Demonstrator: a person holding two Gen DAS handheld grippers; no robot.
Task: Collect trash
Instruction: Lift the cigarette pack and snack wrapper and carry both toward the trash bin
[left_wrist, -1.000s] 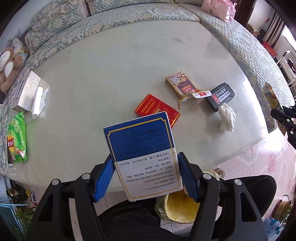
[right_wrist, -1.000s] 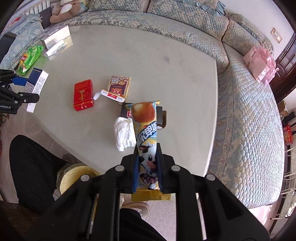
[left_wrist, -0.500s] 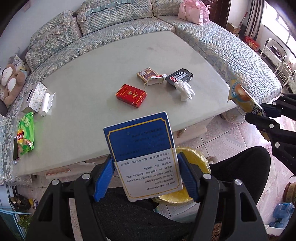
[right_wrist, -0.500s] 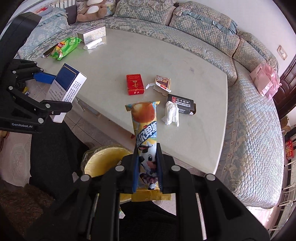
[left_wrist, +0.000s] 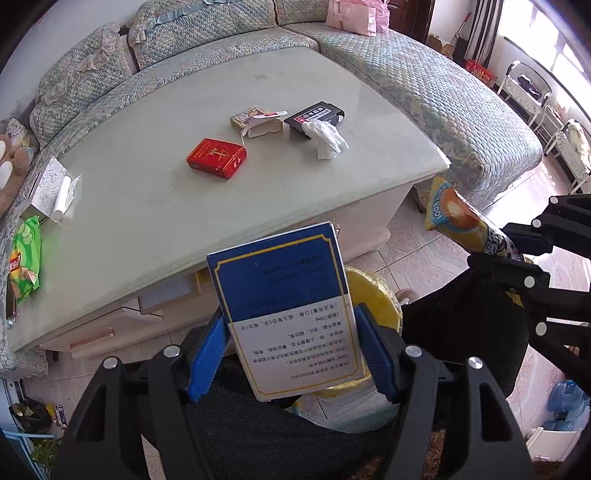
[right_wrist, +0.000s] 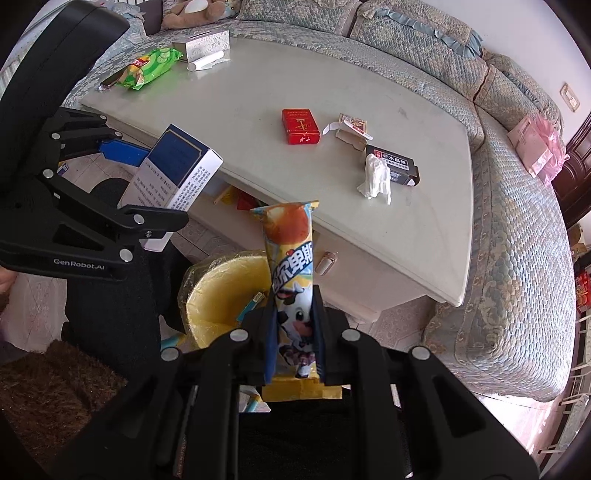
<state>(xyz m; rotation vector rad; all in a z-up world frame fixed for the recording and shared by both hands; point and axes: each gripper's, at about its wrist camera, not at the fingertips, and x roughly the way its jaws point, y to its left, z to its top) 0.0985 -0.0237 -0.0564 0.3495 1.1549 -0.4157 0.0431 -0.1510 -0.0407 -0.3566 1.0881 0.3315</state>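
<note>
The collecting looks partly done, judging from how things lie: two pieces are off the table and in the tools, while several more lie on top. Nearest in the right wrist view, the right gripper (right_wrist: 294, 339) is clamped on a yellow ice-cream wrapper (right_wrist: 291, 273), which stands up between its fingers, printed with a cartoon cow. Just below and left of it is the yellow-lined trash bin (right_wrist: 218, 295) on the floor, with a scrap or two already inside (too small to name). The left gripper (left_wrist: 291, 354) pinches a blue-and-white carton (left_wrist: 286, 310) by its two long sides, blue pads pressed flat against it; the bin's yellow rim shows right behind the carton, so both loads hang above or just beside the bin, in front of the table's near edge. Neither has been dropped yet.

Left to pick up, moving outward across the table (right_wrist: 258, 96): a crumpled white tissue (right_wrist: 376, 177) near the near-right edge, touching a black box (right_wrist: 393, 164); an opened tan cigarette pack (right_wrist: 351, 127) just beyond; a red cigarette pack (right_wrist: 300, 125) beside it toward the middle. At the far-left corner lie a green snack bag (right_wrist: 149, 68), a silver tissue box (right_wrist: 202, 44) and a white roll (right_wrist: 205, 61) (whether those last two count as trash I cannot tell)
</note>
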